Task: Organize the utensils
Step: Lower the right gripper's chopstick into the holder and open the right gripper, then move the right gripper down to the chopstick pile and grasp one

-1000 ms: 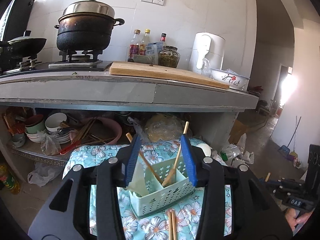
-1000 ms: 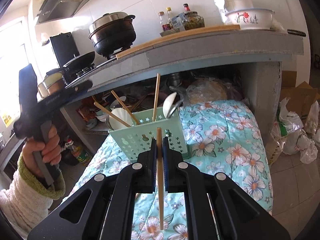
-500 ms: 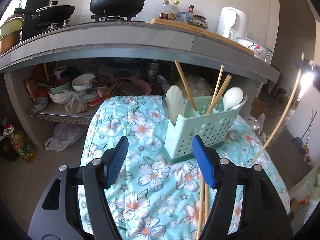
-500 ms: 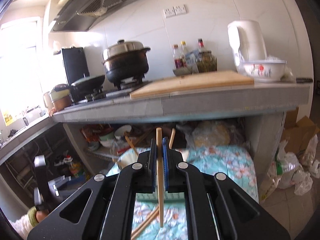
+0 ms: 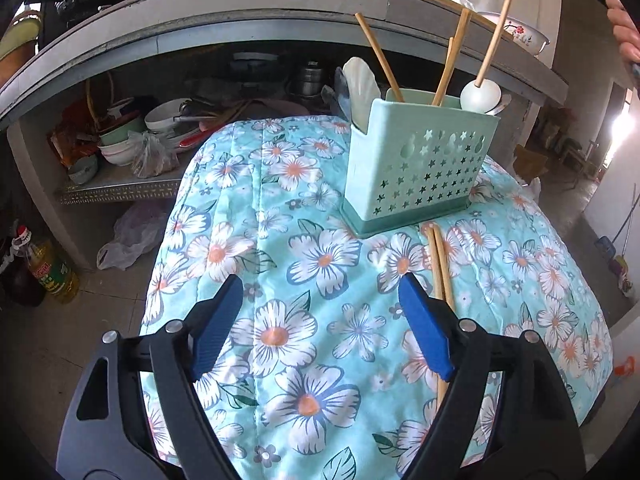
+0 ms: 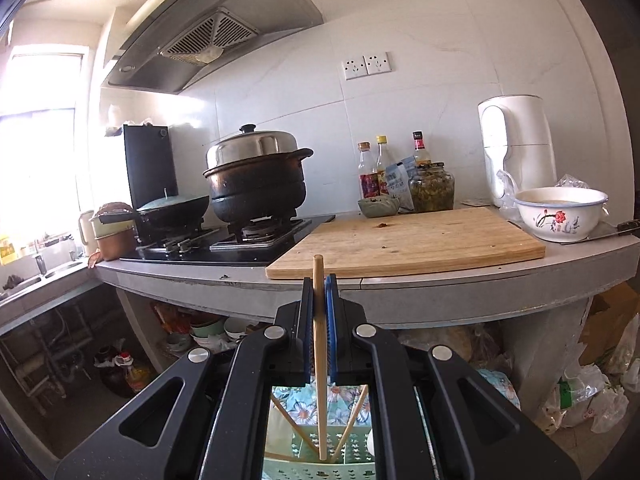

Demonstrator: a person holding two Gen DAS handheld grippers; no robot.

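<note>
A mint green utensil holder (image 5: 416, 168) stands on the floral cloth (image 5: 280, 280), holding chopsticks and white spoons. Two loose chopsticks (image 5: 440, 264) lie on the cloth in front of it, beside my left gripper's right finger. My left gripper (image 5: 320, 320) is open and empty above the cloth. My right gripper (image 6: 319, 312) is shut on a single chopstick (image 6: 319, 360), held upright with its lower tip over the holder (image 6: 320, 448). That chopstick also shows in the left wrist view (image 5: 498, 20), slanting down to the holder's right end.
A grey counter (image 6: 440, 284) behind carries a cutting board (image 6: 408, 240), black pot (image 6: 256, 188), bottles, a jar, a kettle and a flowered bowl (image 6: 560, 212). Bowls and dishes (image 5: 132, 136) crowd the shelf under the counter. An oil bottle (image 5: 48, 268) stands on the floor at left.
My left gripper has pulled back from the holder and risen, staying open. My right gripper has lifted the chopstick high and brought its tip over the holder.
</note>
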